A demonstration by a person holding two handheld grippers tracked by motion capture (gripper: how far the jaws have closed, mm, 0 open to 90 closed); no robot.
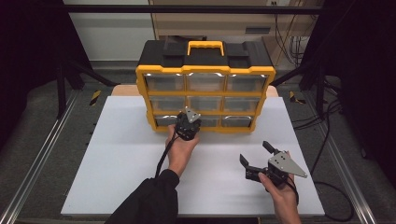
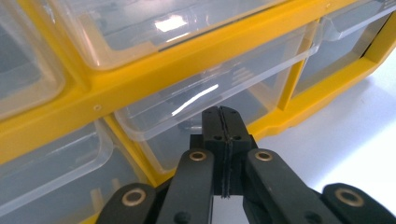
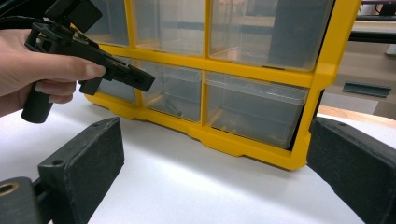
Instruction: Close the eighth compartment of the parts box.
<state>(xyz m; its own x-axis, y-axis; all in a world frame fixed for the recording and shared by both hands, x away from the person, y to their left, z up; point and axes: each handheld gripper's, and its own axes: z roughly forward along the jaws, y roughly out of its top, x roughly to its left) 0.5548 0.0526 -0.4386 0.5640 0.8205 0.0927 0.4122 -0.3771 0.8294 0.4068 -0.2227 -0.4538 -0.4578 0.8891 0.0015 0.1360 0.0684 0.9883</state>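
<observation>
At the tabletop (image 1: 116,163) rear stands the yellow drawer cabinet (image 1: 205,70); I see no legible labels. My left hand-held gripper (image 2: 219,114), jaws closed and empty, meets its bottom-middle drawer (image 2: 210,107); right hand-held gripper (image 1: 254,156) gapes empty.

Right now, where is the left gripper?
In the high view, the left gripper sits left of centre, jaws shut, at the middle drawer of the bottom row of the yellow organizer.

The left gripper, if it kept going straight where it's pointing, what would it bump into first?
Probably the clear drawer in the middle of the bottom row of the yellow organizer. The left gripper has its fingers shut and aimed at that drawer's front, very close; whether it touches already is hard to tell.
</observation>
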